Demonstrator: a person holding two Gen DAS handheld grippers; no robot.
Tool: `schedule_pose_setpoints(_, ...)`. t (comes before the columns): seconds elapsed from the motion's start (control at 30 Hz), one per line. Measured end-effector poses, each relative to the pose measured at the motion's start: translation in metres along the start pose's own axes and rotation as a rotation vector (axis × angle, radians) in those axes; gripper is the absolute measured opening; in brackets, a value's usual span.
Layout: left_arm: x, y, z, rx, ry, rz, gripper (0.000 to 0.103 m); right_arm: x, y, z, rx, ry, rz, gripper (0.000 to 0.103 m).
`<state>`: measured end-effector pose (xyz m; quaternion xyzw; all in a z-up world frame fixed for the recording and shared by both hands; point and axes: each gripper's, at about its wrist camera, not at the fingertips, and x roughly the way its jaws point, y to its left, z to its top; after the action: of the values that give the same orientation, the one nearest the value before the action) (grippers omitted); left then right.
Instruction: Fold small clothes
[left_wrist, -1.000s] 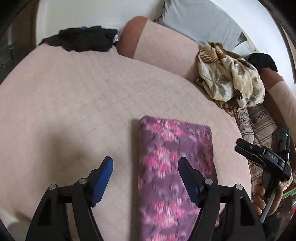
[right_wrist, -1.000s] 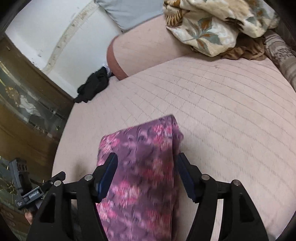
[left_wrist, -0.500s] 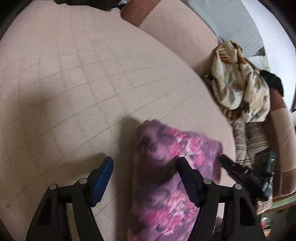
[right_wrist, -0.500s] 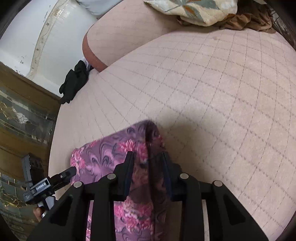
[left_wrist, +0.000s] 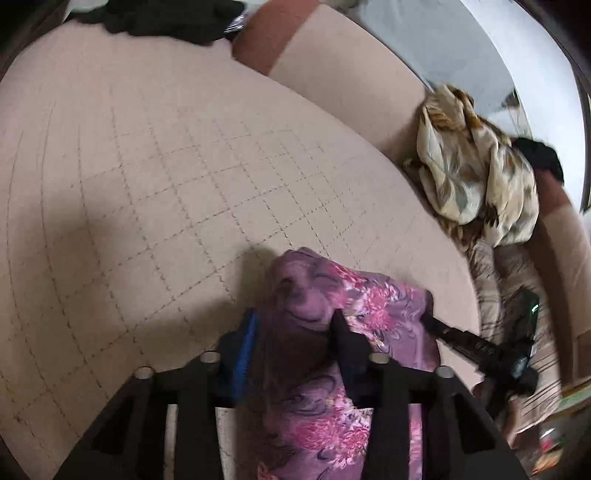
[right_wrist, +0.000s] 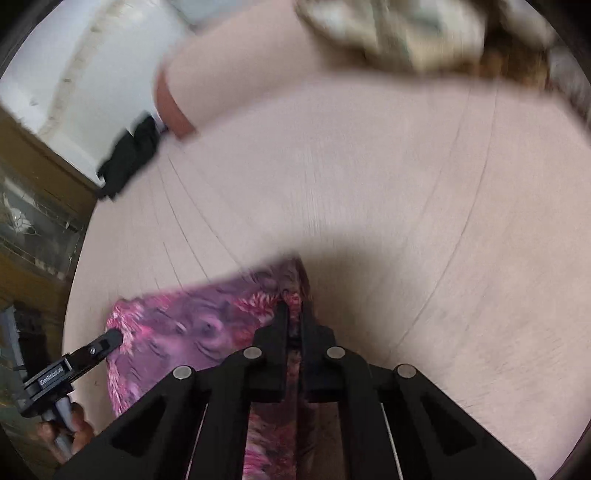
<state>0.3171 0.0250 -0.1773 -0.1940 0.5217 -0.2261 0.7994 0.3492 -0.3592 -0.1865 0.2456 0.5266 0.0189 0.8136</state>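
One folded purple cloth with pink flowers (left_wrist: 354, 373) lies on the pink quilted bedspread (left_wrist: 155, 192). Two grippers work it — the right gripper (right_wrist: 294, 314) is clenched on a far corner; the left gripper (left_wrist: 291, 332) is closing, a bunched fold between its fingers. One cream floral bundle (left_wrist: 476, 177) sits beyond.

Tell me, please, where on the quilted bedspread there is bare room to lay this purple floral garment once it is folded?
The widest bare stretch of the quilted bedspread lies left of and beyond the purple floral garment, up to the black clothing and the bolster. The right edge is crowded: the cream floral bundle and striped fabric lie there.
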Motion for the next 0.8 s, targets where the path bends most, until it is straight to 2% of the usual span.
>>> schedule_pose_setpoints(0.03, -0.004, -0.003, 0.002, 0.014, -0.007, 0.004, 0.047, -0.007, 0.001, 0.002, 0.005, -0.004, -0.001, 0.007)
schedule_pose_setpoints(0.07, -0.008, -0.006, 0.003, 0.027, -0.013, 0.020, 0.049, -0.014, 0.002, 0.002, 0.008, -0.006, 0.001, 0.017)
schedule_pose_setpoints(0.1, -0.012, -0.009, 0.004, 0.039, -0.009, 0.046, 0.056, -0.023, 0.003, 0.002, 0.010, -0.016, 0.004, 0.035)
schedule_pose_setpoints(0.17, -0.022, -0.012, 0.005, 0.044, 0.017, 0.017, 0.062, -0.039, 0.005, -0.004, -0.003, -0.043, 0.036, 0.051)
schedule_pose_setpoints(0.23, -0.026, -0.019, 0.002, 0.076, 0.042, 0.027, 0.069, -0.046, 0.006, -0.011, 0.000, -0.025, 0.073, 0.051)
schedule_pose_setpoints(0.3, -0.025, -0.020, -0.006, 0.087, 0.074, 0.042, 0.069, -0.044, 0.008, -0.019, 0.017, 0.003, 0.117, 0.051)
schedule_pose_setpoints(0.4, -0.028, -0.015, -0.027, 0.079, 0.131, 0.081, 0.069, -0.045, 0.016, -0.040, 0.002, 0.022, 0.058, 0.050)
schedule_pose_setpoints(0.47, -0.036, -0.010, -0.047, 0.057, 0.127, 0.093, 0.069, -0.051, 0.013, -0.063, 0.010, 0.024, 0.033, 0.048)
schedule_pose_setpoints(0.57, -0.048, -0.003, -0.084, 0.033, 0.080, 0.078, 0.069, -0.060, 0.005, -0.104, 0.019, 0.018, 0.114, 0.041)
schedule_pose_setpoints(0.63, -0.048, -0.003, -0.098, 0.053, 0.059, 0.108, 0.067, -0.061, 0.000, -0.119, 0.032, 0.018, 0.104, 0.039)
schedule_pose_setpoints(0.7, -0.042, -0.006, -0.100, 0.051, 0.063, 0.088, 0.067, -0.061, 0.002, -0.120, 0.024, 0.013, 0.101, 0.023)
schedule_pose_setpoints(0.73, -0.043, -0.007, -0.099, 0.053, 0.061, 0.087, 0.055, -0.062, 0.005, -0.118, 0.014, 0.007, 0.087, 0.019)
schedule_pose_setpoints(0.77, -0.044, -0.009, -0.099, 0.063, 0.062, 0.090, 0.042, -0.064, 0.008, -0.117, 0.000, -0.004, 0.068, 0.007)
schedule_pose_setpoints(0.8, -0.048, -0.013, -0.100, 0.076, 0.056, 0.090, 0.020, -0.070, 0.010, -0.118, -0.009, -0.020, 0.046, 0.007)
